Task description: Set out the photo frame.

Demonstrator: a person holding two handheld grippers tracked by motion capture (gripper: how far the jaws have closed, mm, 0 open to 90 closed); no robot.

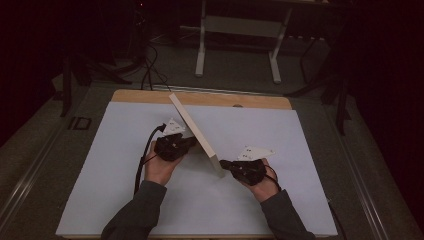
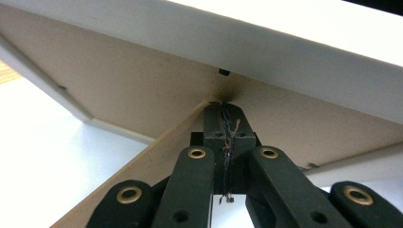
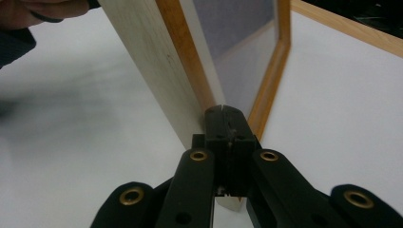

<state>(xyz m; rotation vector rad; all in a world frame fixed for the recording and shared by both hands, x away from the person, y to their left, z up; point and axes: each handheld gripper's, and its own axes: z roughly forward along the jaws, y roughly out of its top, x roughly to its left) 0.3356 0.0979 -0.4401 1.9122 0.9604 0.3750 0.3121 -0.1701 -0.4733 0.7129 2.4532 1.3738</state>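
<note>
A picture frame (image 1: 192, 127) stands on edge, running diagonally across the white sheet (image 1: 125, 200). My left gripper (image 1: 191, 142) is at its left side, jaws shut. In the left gripper view the shut tips (image 2: 224, 107) press against the brown backboard (image 2: 119, 76) where the fold-out stand (image 2: 157, 152) meets it; frayed thread shows in the seam between the jaws. My right gripper (image 1: 223, 163) sits at the frame's near end. Its shut tips (image 3: 224, 110) touch the lower corner beside the pale wooden side (image 3: 152, 61) and the glass (image 3: 237, 38).
The sheet covers a wooden table whose bare strip (image 1: 250, 101) shows at the back. A white metal stand (image 1: 240, 30) and cables (image 1: 150, 65) are on the dark floor beyond. The other hand (image 3: 43, 9) shows past the frame in the right gripper view.
</note>
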